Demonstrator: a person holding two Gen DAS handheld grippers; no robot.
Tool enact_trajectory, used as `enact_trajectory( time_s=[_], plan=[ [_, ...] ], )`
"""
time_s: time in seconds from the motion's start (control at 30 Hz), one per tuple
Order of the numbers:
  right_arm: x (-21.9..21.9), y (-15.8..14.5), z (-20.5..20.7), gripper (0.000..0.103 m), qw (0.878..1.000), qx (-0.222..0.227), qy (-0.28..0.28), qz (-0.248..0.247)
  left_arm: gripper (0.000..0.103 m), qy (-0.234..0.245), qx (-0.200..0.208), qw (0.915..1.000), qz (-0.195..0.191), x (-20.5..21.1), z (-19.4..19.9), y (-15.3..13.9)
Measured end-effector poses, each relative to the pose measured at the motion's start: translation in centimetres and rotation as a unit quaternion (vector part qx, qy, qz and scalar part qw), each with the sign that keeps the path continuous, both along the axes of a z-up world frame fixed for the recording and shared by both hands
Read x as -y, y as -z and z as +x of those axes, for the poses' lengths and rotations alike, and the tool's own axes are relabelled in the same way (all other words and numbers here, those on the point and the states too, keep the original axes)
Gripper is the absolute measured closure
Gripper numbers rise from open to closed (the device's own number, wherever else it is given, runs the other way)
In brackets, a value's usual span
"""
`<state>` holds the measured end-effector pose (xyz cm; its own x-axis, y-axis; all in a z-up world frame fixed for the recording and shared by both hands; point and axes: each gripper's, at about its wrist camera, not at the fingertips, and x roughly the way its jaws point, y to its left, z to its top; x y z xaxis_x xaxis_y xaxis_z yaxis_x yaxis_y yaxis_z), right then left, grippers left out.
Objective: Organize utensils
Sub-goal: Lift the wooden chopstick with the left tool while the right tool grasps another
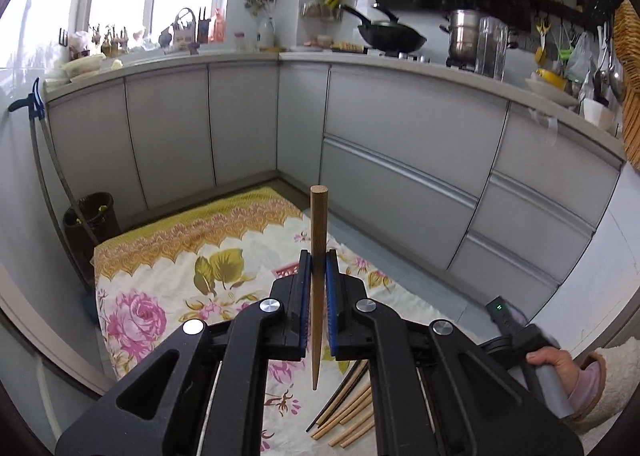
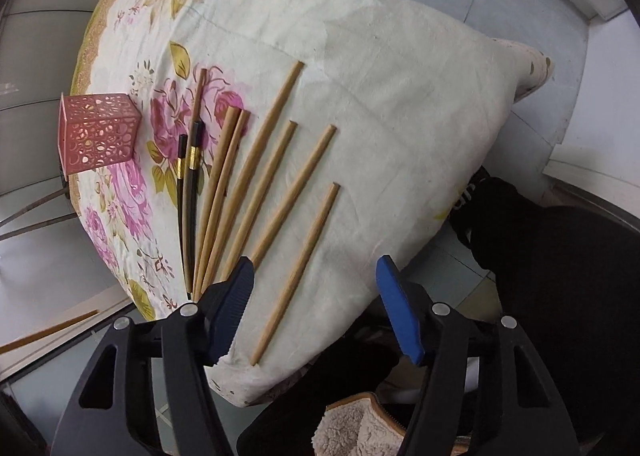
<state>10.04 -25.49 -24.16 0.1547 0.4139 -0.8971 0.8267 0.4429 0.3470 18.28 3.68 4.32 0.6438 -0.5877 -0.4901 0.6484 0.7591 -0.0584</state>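
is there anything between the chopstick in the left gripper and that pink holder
Nothing visible blocks it. The left gripper holds one wooden chopstick upright above the floral cloth. The pink holder stands alone at the cloth's edge, with the other chopsticks lying flat beside it, not in front of its open top.

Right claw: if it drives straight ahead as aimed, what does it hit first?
Likely the lone wooden chopstick on the floral cloth, lying between the open right claw pads; depth is unclear, so the cloth itself may come first.
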Motion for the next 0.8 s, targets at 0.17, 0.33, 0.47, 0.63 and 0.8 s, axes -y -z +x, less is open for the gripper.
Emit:
enact_trajectory(
  time_s=[0.17, 0.33, 0.47, 0.63, 0.8],
  plan=[
    [-1.2, 1.4, 1.7, 0.061, 0.998, -0.054, 0.010, -0.011, 0.097, 0.010, 0.011, 0.9996, -0.023, -0.7, -1.1, -0.8],
    [-1.6, 2.3, 3.0, 0.079, 0.995, -0.089, 0.017, -0.032, 0.097, 0.012, 0.010, 0.9993, -0.035, -1.7, -1.6, -0.8],
    [-1.7, 2.6, 4.1, 0.087, 0.992, -0.121, 0.012, -0.043, 0.097, 0.011, 0.011, 0.9989, -0.045, -2.6, -1.8, -0.9],
    [-2.5, 2.2, 5.6, 0.091, 0.988, -0.130, -0.027, -0.074, 0.097, 0.004, 0.008, 0.9986, -0.052, -3.0, -1.6, -1.1],
    [-2.6, 1.3, 4.9, 0.097, 0.995, -0.076, -0.026, -0.062, 0.097, 0.003, 0.004, 0.9984, -0.056, -3.1, -1.6, -1.0]
  ],
)
